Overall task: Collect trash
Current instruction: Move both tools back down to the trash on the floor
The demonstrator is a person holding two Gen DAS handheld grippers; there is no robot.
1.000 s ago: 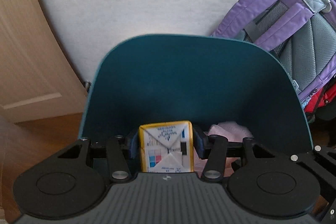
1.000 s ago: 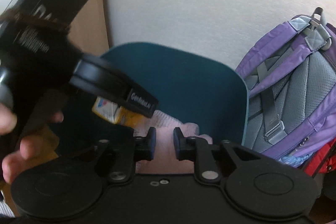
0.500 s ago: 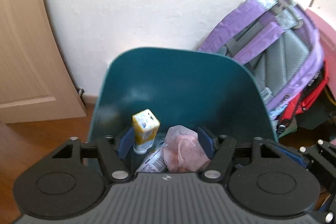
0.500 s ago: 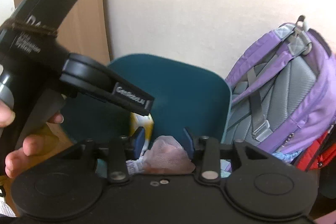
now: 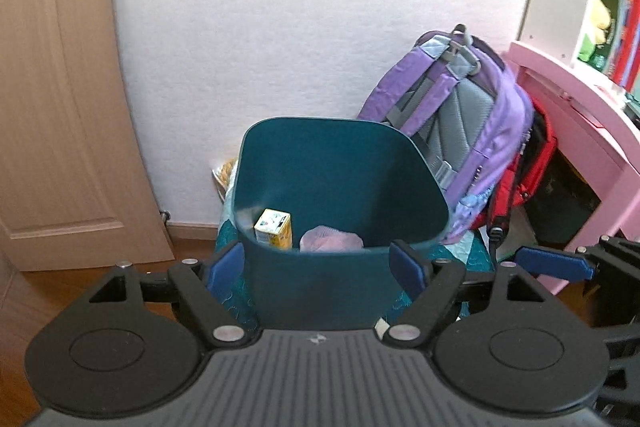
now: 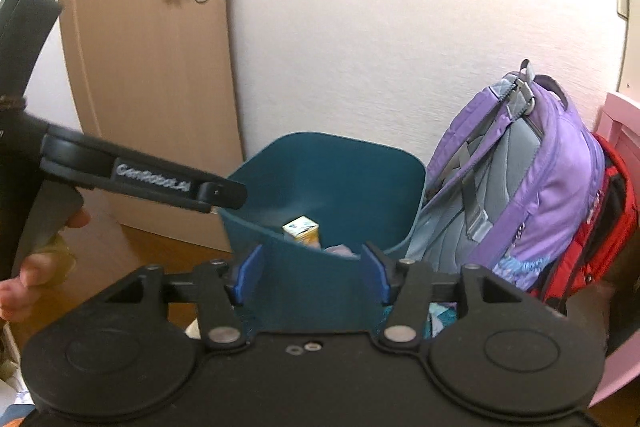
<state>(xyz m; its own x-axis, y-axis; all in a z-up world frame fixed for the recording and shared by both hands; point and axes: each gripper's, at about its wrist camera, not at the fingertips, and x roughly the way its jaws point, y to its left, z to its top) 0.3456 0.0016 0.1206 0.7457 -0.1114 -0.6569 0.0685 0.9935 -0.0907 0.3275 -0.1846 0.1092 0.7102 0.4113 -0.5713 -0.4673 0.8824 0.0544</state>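
Down in the teal bin (image 5: 340, 187) a small yellow-and-white carton (image 5: 273, 227) stands near the left inner wall, and a crumpled pinkish net wad (image 5: 331, 239) lies just beside it on the right. The bin sits on the floor against the white wall, with a purple backpack (image 5: 460, 131) leaning at its right side and a red bag (image 5: 528, 167) tucked behind that.

The left gripper (image 5: 318, 265) hangs in front of the bin's near rim, its blue-padded fingers spread wide with nothing between them. The right gripper (image 6: 310, 273) is likewise spread and holds nothing, its pads framing the bin's front wall.

From the left wrist view, both pieces of trash show plainly, along with a crinkled wrapper (image 5: 224, 173) wedged between bin and wall, a pink desk (image 5: 580, 99) at the right, and one blue finger of the other tool poking in at the right edge. The right wrist view hides most of the wad behind the rim, but shows the left tool's black body crossing from the left, with the person's hand (image 6: 36, 259) curled round its handle, and more of the wooden door (image 6: 152, 67).
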